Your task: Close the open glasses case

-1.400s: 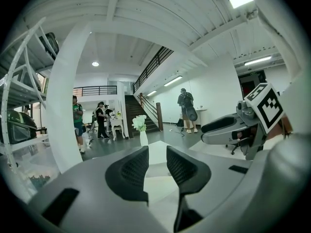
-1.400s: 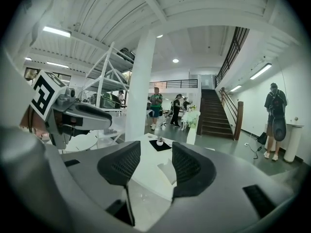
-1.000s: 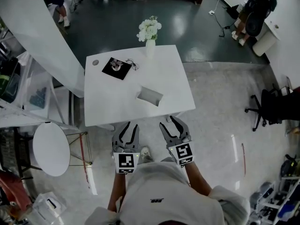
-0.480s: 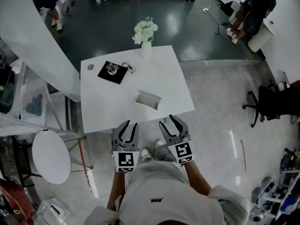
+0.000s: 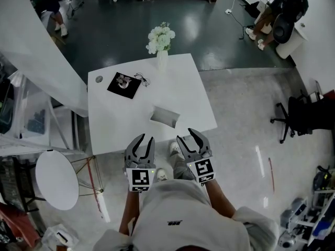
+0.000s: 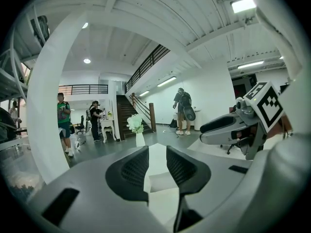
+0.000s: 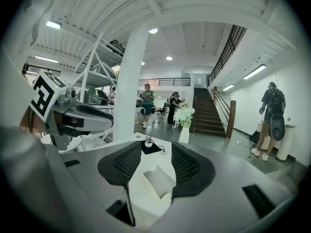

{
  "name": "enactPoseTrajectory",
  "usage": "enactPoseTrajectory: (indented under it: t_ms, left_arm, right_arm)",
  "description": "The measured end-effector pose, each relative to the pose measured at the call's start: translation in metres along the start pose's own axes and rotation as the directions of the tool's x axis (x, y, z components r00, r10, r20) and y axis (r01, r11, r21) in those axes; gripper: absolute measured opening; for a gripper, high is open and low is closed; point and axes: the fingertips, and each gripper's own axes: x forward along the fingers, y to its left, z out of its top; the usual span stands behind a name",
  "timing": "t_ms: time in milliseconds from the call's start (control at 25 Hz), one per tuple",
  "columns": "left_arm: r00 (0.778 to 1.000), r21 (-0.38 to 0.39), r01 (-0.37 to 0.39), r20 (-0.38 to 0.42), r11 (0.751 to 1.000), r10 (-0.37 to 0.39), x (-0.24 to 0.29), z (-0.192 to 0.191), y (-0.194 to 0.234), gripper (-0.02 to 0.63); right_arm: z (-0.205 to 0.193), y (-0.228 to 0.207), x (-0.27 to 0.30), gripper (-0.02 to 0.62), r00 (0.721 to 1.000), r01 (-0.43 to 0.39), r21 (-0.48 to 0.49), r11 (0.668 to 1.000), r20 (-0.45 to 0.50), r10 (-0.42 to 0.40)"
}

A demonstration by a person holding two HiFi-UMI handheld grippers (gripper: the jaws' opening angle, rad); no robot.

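An open pale grey glasses case (image 5: 166, 116) lies on the white square table (image 5: 120, 129), near its front edge, lid raised. It shows in the right gripper view as a light case (image 7: 161, 178) between the jaws' line of sight, and as a pale shape (image 6: 163, 180) in the left gripper view. My left gripper (image 5: 142, 143) and right gripper (image 5: 189, 138) hover side by side just short of the table's near edge, both open and holding nothing, well apart from the case.
On the table's far side stand a white vase of flowers (image 5: 160, 45), a black mat with a small object (image 5: 123, 83) and a round hole (image 5: 99, 79). A small round white side table (image 5: 54, 179) is at left, an office chair (image 5: 298, 119) at right. People stand in the background.
The view has drifted so the table sits closer to both grippers; their fingertips now almost reach the table's near edge. Jaws stay open.
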Motion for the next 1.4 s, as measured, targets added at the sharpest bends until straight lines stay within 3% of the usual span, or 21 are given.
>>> enactPoseTrajectory:
  t_ms: [880,1400]
  left_arm:
    - [0.994,-0.041,-0.091,-0.058,0.995,0.089,0.109,0.005,0.029,0.118]
    - [0.979,-0.088,-0.164,-0.135,0.983,0.152,0.168,-0.011,0.038,0.110]
  right_arm:
    - [0.006,-0.079,0.096,0.190,0.993,-0.116,0.001,0.993,-0.024,0.116]
    - [-0.011,-0.120,0.156,0.181,0.969,-0.235,-0.002,0.972,-0.078,0.234]
